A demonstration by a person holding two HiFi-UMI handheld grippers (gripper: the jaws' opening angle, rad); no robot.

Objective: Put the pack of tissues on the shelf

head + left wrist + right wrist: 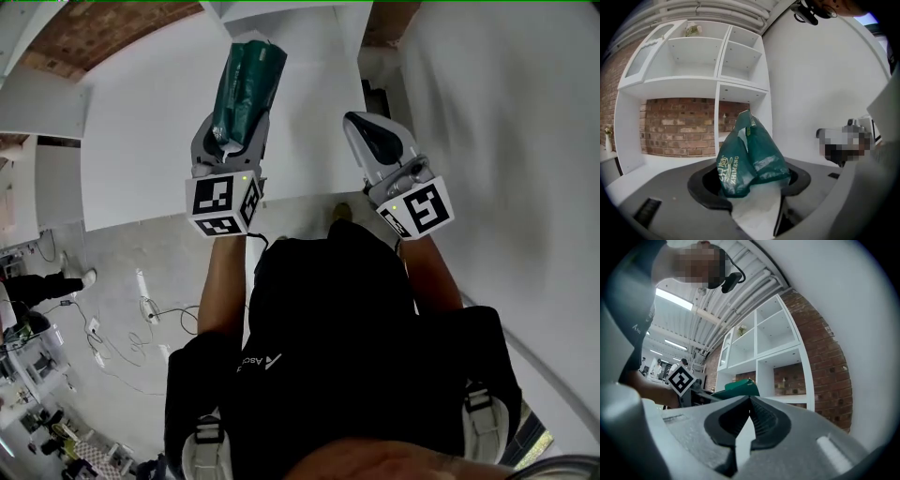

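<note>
The pack of tissues is a dark green plastic packet with pale print. It sticks out forward between the jaws of my left gripper, which is shut on its lower end. In the left gripper view the pack stands upright in front of the white shelf unit, and white film hangs below it. My right gripper is held beside it, shut with nothing in it. In the right gripper view the right gripper has its jaws meeting at the tip, with the pack showing beyond on the left.
The shelf unit has several open white compartments against a red brick wall. A white wall rises on the right. A broad white surface lies under the grippers. Cables trail on the grey floor at left.
</note>
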